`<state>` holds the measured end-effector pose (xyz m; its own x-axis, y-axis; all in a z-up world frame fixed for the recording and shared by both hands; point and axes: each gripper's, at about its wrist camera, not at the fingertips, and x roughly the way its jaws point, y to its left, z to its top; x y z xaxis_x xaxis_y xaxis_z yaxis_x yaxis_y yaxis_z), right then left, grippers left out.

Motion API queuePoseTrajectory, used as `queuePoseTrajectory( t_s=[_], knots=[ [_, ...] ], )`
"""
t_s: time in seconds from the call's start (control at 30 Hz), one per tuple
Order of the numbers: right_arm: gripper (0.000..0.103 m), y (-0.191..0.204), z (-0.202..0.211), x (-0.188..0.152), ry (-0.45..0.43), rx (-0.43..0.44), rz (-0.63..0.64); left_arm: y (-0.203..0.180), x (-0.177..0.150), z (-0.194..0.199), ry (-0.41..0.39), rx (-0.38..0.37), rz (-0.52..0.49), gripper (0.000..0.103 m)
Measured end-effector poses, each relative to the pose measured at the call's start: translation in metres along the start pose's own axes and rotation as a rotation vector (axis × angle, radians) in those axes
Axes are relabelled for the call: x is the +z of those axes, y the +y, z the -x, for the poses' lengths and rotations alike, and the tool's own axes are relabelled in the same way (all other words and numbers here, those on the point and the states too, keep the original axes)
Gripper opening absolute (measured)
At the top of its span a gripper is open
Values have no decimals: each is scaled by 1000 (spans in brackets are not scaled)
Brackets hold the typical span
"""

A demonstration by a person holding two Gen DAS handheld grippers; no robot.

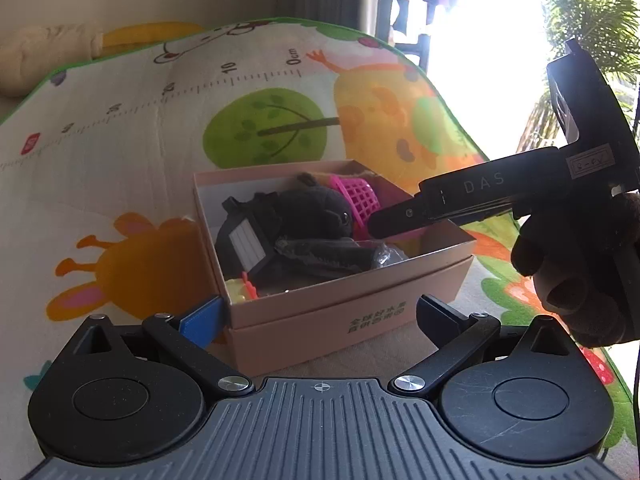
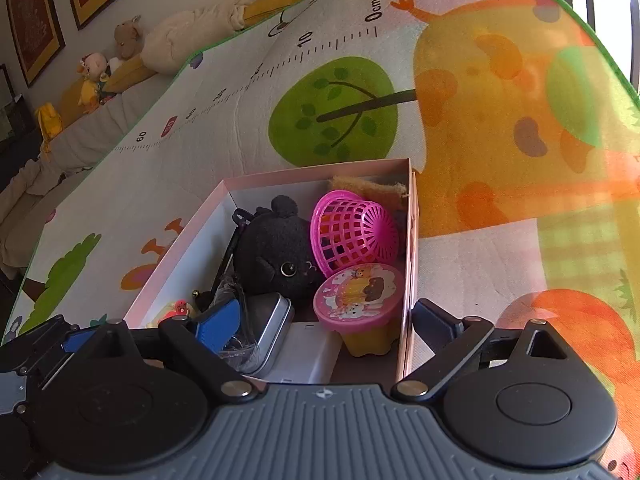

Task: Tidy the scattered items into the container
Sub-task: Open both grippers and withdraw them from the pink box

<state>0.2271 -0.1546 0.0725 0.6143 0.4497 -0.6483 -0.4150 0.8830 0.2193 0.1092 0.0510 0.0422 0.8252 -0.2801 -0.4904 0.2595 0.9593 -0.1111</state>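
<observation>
Matt cardboard box (image 2: 405, 216), fuzzy black plush (image 2: 280, 256), glossy pink plastic basket (image 2: 352, 232), probably metal tin (image 2: 272, 324)

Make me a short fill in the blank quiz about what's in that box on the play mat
The black plush toy lies inside the ____ box.
The mesh basket beside it is coloured ____.
The round pink lid sits on a ____ cup.
The right gripper over the box has its jaws ____.

Missing words: pink; pink; yellow; open
</observation>
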Motion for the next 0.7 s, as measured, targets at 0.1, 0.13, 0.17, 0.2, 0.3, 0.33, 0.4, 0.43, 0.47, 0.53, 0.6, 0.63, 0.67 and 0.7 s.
queuePoseTrajectory(
  t_s=[0.1, 0.13, 0.17, 0.2, 0.3, 0.33, 0.4, 0.43, 0.47, 0.53, 0.6, 0.63, 0.67, 0.7],
  knots=[
    [95, 12, -4, 0, -24, 0, 19, 10, 1, 3, -7, 21, 20, 103],
    [96, 14, -1, -2, -42, 11, 26, 12, 1, 4, -11, 17, 30, 103],
    [97, 14, 3, -4, -61, 12, 25, 13, 1, 5, -16, 10, 42, 103],
    [100, 14, 11, -8, -88, -3, 17, 13, 1, 7, -17, 11, 54, 103],
    [103, 15, 38, -24, -150, -58, 13, 9, -4, 9, 34, 99, 85, 103],
    [103, 16, 46, -32, -149, -78, 25, 8, -8, 11, 60, 136, 98, 103],
    [103, 21, 57, -50, -137, -114, 53, 6, -15, 12, 107, 173, 119, 103],
    [103, 24, 60, -61, -123, -130, 62, 5, -20, 13, 120, 178, 128, 103],
    [103, 27, 62, -74, -103, -146, 70, 4, -25, 15, 126, 179, 137, 103],
    [103, 32, 61, -94, -67, -173, 73, 0, -35, 19, 133, 191, 143, 103],
    [103, 35, 57, -108, -45, -196, 68, -5, -42, 20, 137, 228, 144, 103],
    [103, 35, 55, -115, -34, -209, 62, -8, -45, 20, 134, 247, 137, 103],
    [103, 34, 52, -121, -23, -228, 56, -10, -46, 20, 132, 268, 125, 103],
    [103, 33, 50, -124, -16, -245, 53, -12, -47, 18, 135, 284, 116, 103]
  ],
)
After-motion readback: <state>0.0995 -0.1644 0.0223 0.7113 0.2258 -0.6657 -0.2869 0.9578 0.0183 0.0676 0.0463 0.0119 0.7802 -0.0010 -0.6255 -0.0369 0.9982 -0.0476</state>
